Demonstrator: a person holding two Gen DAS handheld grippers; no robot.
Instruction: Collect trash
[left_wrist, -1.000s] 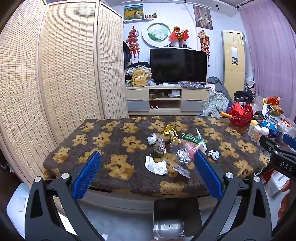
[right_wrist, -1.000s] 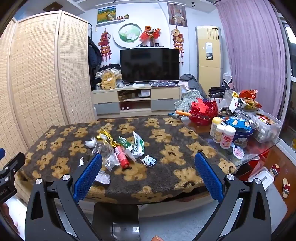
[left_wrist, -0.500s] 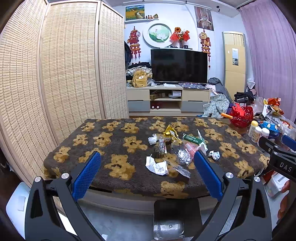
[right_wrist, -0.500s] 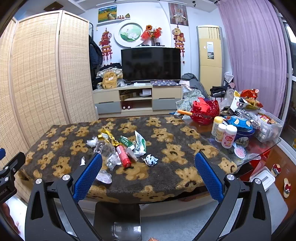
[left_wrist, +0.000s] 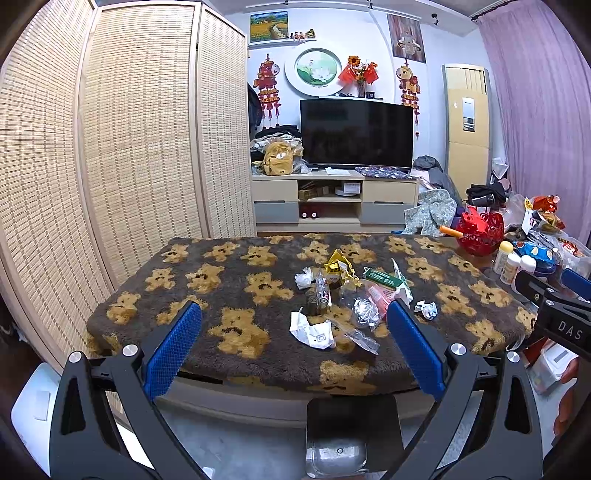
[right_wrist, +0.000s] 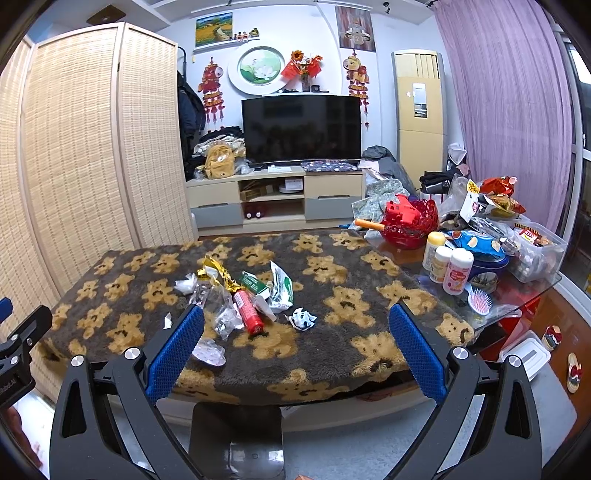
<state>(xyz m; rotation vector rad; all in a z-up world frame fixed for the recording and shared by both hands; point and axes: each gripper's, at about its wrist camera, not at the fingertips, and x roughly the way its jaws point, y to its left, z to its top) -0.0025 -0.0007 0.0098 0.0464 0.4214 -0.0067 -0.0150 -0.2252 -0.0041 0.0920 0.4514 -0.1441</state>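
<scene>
A pile of trash lies mid-table on the brown bear-print cover (left_wrist: 229, 291): a gold foil wrapper (left_wrist: 338, 264), a green box (left_wrist: 382, 278), crumpled white paper (left_wrist: 312, 330), a small paper ball (left_wrist: 425, 308), clear plastic bags (left_wrist: 364, 310) and dark cans (left_wrist: 316, 304). In the right wrist view I see the red tube (right_wrist: 248, 312), the green-white packet (right_wrist: 281, 288) and the paper ball (right_wrist: 303, 318). My left gripper (left_wrist: 293, 350) is open and empty, short of the table's near edge. My right gripper (right_wrist: 295, 350) is open and empty, also short of the edge.
A black bin (left_wrist: 351, 424) stands on the floor below the near edge. The glass table end at right holds a red basket (right_wrist: 410, 225), bottles (right_wrist: 448, 267), snack bags and a hairbrush (right_wrist: 480, 299). A bamboo screen (left_wrist: 110, 166) stands left. A TV stand (left_wrist: 332, 199) stands behind.
Both views have shifted only slightly; the table sits a touch lower in view. The trash has not moved and both grippers stay open.
</scene>
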